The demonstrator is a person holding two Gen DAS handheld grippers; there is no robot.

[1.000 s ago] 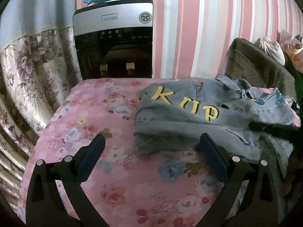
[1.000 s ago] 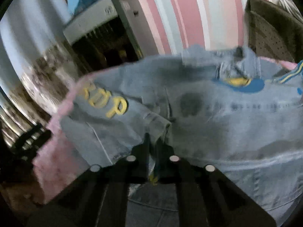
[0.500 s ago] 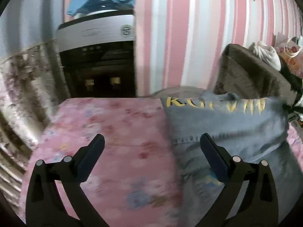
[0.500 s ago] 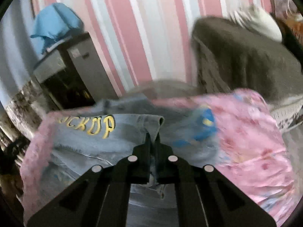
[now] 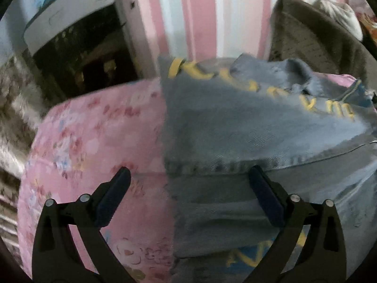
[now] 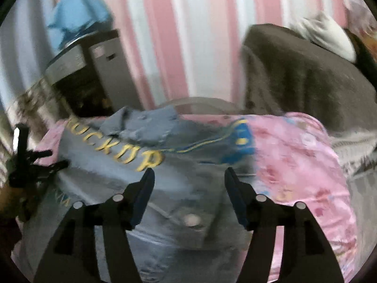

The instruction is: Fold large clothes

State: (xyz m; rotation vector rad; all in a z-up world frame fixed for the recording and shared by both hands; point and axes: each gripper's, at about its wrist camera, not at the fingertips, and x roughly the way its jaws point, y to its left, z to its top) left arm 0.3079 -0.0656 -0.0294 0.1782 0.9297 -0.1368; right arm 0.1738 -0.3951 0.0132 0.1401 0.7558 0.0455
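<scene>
While the right gripper [image 6: 188, 184] was opening its jaws above the denim jacket [image 6: 165, 188], nothing between them, the garment lay folded across the pink floral surface [image 5: 94, 141]; the left gripper [image 5: 188, 184], jaws released, hovered at frame bottom over its edge, likely to smooth it.

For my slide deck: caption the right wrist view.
Right gripper opening above denim jacket on pink floral cover.

Bare pink sheet [image 5: 94, 141] left of denim jacket [image 5: 247, 129], water dispenser [image 5: 77, 47] behind
</scene>
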